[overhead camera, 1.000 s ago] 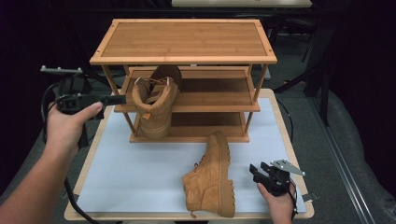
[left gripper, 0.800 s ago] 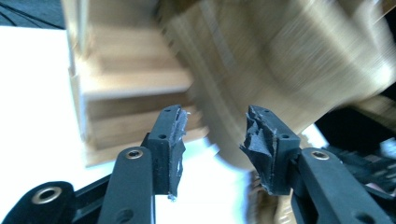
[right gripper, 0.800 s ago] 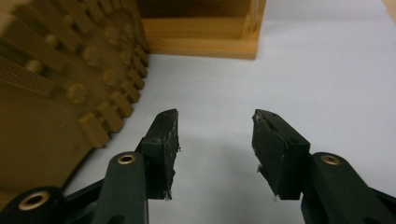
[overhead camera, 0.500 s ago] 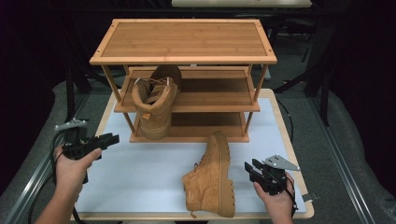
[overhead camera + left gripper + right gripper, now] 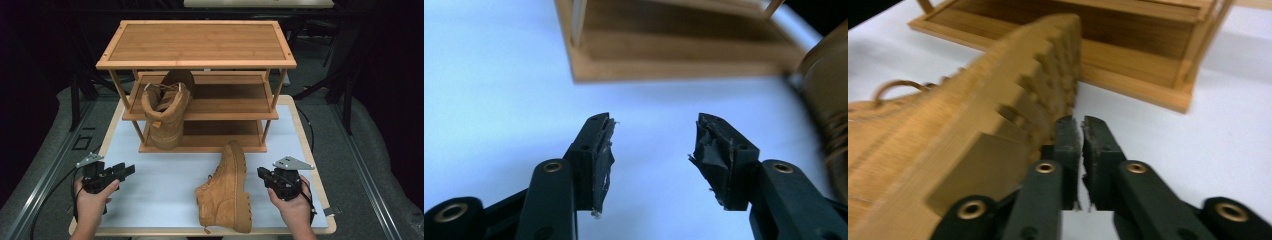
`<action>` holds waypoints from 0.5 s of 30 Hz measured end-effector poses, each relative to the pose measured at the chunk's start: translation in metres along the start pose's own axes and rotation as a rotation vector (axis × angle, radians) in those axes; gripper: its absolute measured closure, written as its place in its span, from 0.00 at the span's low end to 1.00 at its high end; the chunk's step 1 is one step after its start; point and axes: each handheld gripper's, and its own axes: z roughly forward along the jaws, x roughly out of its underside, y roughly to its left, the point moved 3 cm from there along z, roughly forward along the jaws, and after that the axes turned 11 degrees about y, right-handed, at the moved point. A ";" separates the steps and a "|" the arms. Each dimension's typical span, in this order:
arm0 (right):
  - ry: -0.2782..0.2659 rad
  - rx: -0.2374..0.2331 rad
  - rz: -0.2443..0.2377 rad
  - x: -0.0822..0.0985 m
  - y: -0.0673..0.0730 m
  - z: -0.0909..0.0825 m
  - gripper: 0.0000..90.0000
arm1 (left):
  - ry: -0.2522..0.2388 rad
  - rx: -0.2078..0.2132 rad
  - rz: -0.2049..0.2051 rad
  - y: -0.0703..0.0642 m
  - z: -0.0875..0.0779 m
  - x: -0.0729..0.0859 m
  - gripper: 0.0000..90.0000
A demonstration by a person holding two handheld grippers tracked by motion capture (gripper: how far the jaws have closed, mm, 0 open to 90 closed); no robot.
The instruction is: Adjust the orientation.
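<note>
Counting two boots, one rack

My two grippers were black, brass-screwed at the jaw joints, each topped by a grey three-cornered plate, trailing black cables

Left hand-held gripper: jaws have just been opening, now wide apart, nothing between them, torn black pads visible. Below: pale worktop. Ahead: wooden shelf base. Tan boot at right edge.
</note>
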 end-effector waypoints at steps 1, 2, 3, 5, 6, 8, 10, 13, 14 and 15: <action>0.003 0.011 -0.003 -0.003 0.002 -0.001 0.99 | 0.021 -0.015 0.020 0.000 0.004 0.003 0.54; 0.001 -0.003 -0.013 -0.006 0.004 -0.001 1.00 | 0.036 -0.027 0.046 0.000 0.007 0.006 0.53; 0.000 -0.021 -0.022 -0.009 0.007 -0.001 1.00 | 0.048 -0.034 0.059 -0.001 0.009 0.009 0.52; 0.023 -0.026 -0.042 -0.014 0.012 -0.001 1.00 | 0.057 -0.022 0.049 -0.002 0.013 0.013 0.52; 0.017 -0.033 -0.050 -0.016 0.016 0.001 1.00 | 0.068 -0.016 0.050 -0.002 0.014 0.014 0.52; 0.043 -0.068 -0.077 -0.019 0.021 0.002 1.00 | 0.069 -0.019 0.053 -0.002 0.014 0.015 0.52; 0.065 -0.068 -0.092 -0.022 0.027 0.006 1.00 | 0.059 -0.013 0.038 -0.001 0.013 0.016 0.52; 0.083 -0.053 -0.108 -0.026 0.031 0.006 1.00 | 0.058 -0.019 0.023 0.000 0.012 0.017 0.49; 0.079 -0.058 -0.101 -0.027 0.032 0.004 1.00 | 0.060 -0.019 0.019 0.001 0.012 0.018 0.48; 0.076 -0.084 -0.093 -0.028 0.032 0.003 1.00 | 0.060 -0.022 0.013 0.001 0.013 0.018 0.48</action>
